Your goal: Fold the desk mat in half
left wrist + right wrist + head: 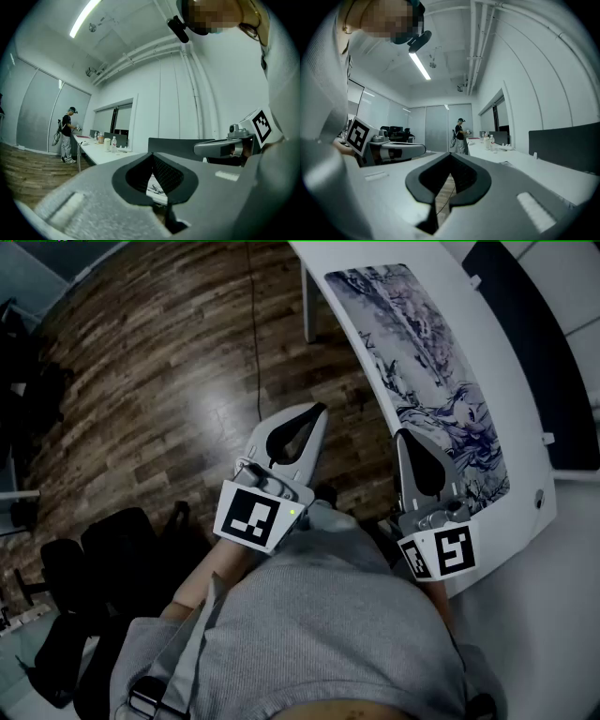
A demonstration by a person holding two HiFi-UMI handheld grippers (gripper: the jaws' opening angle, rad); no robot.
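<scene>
1. A rectangular desk mat [422,371] printed in a blue-and-white ink-wash pattern lies flat and unfolded along a long white bench [514,404]. One long edge runs close to the bench side nearest the person.

2. The left tool [317,414], grey plastic with black-lined jaws, is held level over the dark wood-plank floor [159,381], just off the bench and clear of the mat. In the left gripper view its jaws [152,155] are pressed together at the tips, with nothing caught between them.

3. The right tool [399,435] is also level, its tip at the near end of the mat by the bench edge. Whether it touches the mat cannot be told. The right gripper view shows those jaws [450,154] closed tip to tip and empty, with floor planks showing through the gap behind them.

4. Each tool carries a cube with black-and-white square markers, left [251,517] and right [441,554], held close to the person's grey shirt [328,634].

5. A thin black cable [253,324] trails across the floor, and black office chairs [94,559] stand at the person's left.

6. A dark blue partition panel [530,334] rises along the far side of the bench.

7. Farther down the room, a second person in dark clothes [67,133] stands at another bench, where bottles [112,143] are set out.
</scene>
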